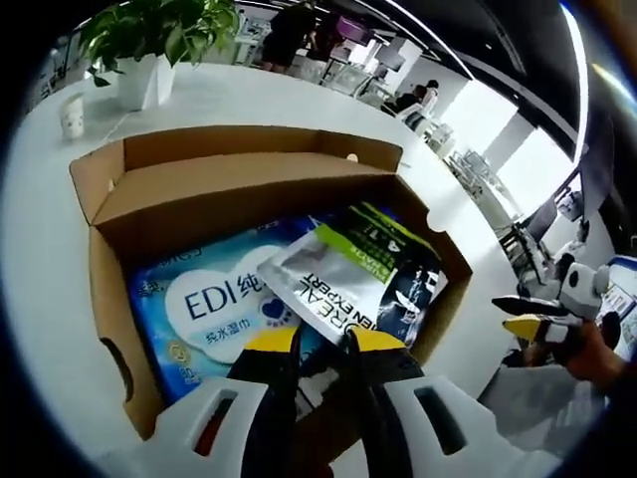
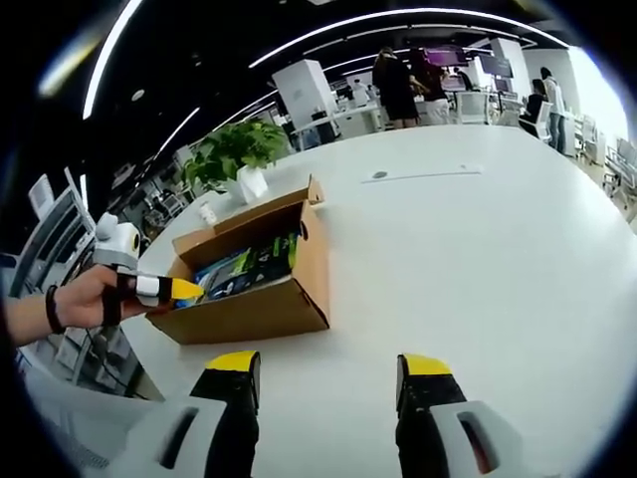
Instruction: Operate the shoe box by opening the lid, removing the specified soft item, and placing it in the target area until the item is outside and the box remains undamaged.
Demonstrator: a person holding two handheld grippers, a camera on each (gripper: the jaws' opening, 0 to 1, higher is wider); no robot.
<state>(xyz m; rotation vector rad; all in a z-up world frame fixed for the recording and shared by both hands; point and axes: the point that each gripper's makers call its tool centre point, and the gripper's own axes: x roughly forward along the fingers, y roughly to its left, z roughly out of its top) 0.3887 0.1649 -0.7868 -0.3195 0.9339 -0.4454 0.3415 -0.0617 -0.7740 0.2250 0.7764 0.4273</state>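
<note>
The shoe box point(image 1: 249, 199) is seen at the centre of the left gripper view with its lid point(image 1: 239, 164) already folded back, the opening step evidently done. The left gripper point(image 1: 323, 344), at bottom centre, is nearly closed on the lower edge of a grey-and-black pouch point(image 1: 348, 274) lying atop a blue wipes pack point(image 1: 214, 304) — both are inside the box, so removal and placing remain. In the right gripper view, the right gripper point(image 2: 328, 373) is held open and empty over the white table point(image 2: 478, 249). No target area can be identified, nor which item is specified.
</note>
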